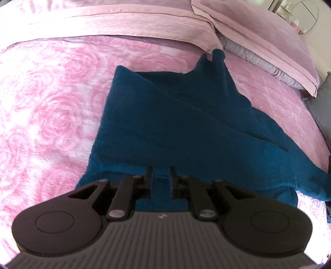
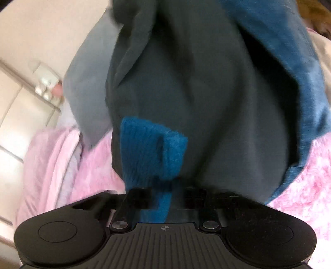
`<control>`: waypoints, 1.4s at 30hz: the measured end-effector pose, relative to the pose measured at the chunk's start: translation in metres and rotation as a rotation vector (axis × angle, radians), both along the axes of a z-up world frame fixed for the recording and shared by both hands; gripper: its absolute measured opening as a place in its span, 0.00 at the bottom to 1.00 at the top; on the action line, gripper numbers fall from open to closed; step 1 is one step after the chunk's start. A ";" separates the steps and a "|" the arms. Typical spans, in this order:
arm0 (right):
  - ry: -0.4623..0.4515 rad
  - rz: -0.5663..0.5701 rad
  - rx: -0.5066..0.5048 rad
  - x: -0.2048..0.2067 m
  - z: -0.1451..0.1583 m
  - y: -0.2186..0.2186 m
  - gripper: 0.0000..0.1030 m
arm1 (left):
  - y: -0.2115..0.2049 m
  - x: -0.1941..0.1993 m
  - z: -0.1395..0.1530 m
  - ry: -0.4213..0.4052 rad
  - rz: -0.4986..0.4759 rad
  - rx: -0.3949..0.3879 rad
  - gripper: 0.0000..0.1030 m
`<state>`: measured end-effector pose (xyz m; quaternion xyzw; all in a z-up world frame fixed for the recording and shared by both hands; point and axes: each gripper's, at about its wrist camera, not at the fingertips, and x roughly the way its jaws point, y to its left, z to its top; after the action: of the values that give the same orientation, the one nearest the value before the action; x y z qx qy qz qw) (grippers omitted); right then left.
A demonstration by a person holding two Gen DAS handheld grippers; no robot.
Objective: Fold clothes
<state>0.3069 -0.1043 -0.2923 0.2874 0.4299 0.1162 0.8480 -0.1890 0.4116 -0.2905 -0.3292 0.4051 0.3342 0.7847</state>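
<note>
Gripping: left gripper (image 1: 161, 180) closed on the near edge of the teal cloth (image 1: 165, 115), fabric pinched between its narrow jaws.
Left view, near: cloth spread just past the fingers, near hem bunched under the gripper, one flap trailing off to the right.
Left view, middle: cloth lying on the pink bedspread (image 1: 45, 107), folded over with a diagonal crease, a far corner raised in a peak.
Left view, far: mauve blanket (image 1: 115, 22) across the top, pillow (image 1: 266, 39) at upper right, round mirror (image 1: 306, 18) in the corner.
Right gripper (image 2: 163, 196): closed on a folded strip of the same teal cloth (image 2: 153, 149), strip standing up between the jaws.
Right view, near: blurred; pink bedspread (image 2: 300, 186) on both sides of the gripper.
Right view, behind: dark grey garment (image 2: 196, 93) filling the middle, blue fabric (image 2: 289, 62) alongside on the right, lighter grey piece (image 2: 89, 87) on the left.
Right view, far: pale wall and cabinet at left, too blurred for detail.
</note>
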 end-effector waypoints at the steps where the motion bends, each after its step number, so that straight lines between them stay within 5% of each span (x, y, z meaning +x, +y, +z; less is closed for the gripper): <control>1: -0.043 0.046 -0.033 -0.005 0.010 0.011 0.08 | 0.001 -0.004 0.001 -0.006 0.008 -0.005 0.10; 6: -0.302 0.421 -0.186 -0.080 0.069 0.117 0.07 | 0.002 -0.028 0.001 -0.029 0.057 -0.034 0.10; 10: -0.412 0.721 -0.109 -0.180 0.095 0.211 0.07 | 0.001 -0.050 0.001 -0.055 0.103 -0.075 0.10; 12: -0.388 0.899 -0.059 -0.233 0.098 0.252 0.08 | 0.001 -0.062 0.002 -0.068 0.125 -0.096 0.10; 14: -0.334 1.083 -0.112 -0.282 0.088 0.292 0.22 | 0.001 -0.072 0.002 -0.082 0.141 -0.128 0.11; 15: -0.326 1.158 -0.192 -0.307 0.080 0.307 0.47 | 0.001 -0.076 0.001 -0.088 0.147 -0.144 0.13; 16: -0.329 1.207 -0.261 -0.326 0.071 0.316 0.55 | 0.001 -0.079 0.000 -0.094 0.153 -0.159 0.17; 18: -0.307 1.266 -0.346 -0.349 0.053 0.311 0.55 | -0.001 -0.078 -0.004 -0.122 0.149 -0.189 0.22; 21: -0.185 1.261 -0.452 -0.346 0.019 0.282 0.55 | -0.008 -0.069 -0.013 -0.170 0.129 -0.237 0.28; 25: -0.017 1.109 -0.553 -0.298 -0.013 0.250 0.55 | -0.014 -0.045 -0.033 -0.230 0.137 -0.307 0.31; 31: 0.126 0.877 -0.546 -0.233 -0.032 0.202 0.55 | -0.011 -0.016 -0.068 -0.345 0.312 -0.422 0.35; 33: 0.143 0.830 -0.541 -0.224 -0.034 0.199 0.55 | -0.012 -0.009 -0.075 -0.345 0.343 -0.436 0.26; 34: 0.147 0.817 -0.539 -0.221 -0.035 0.198 0.55 | -0.013 -0.006 -0.077 -0.337 0.341 -0.434 0.08; 38: 0.132 0.814 -0.539 -0.220 -0.038 0.205 0.55 | -0.019 0.005 -0.034 -0.389 0.203 -0.334 0.07; 42: 0.044 0.842 -0.540 -0.222 -0.028 0.207 0.55 | -0.008 0.015 0.029 -0.433 0.082 -0.032 0.07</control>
<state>0.0854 0.1030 -0.3208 -0.1383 0.5412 0.3268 0.7623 -0.1738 0.4032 -0.2614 -0.4220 0.2188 0.2807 0.8338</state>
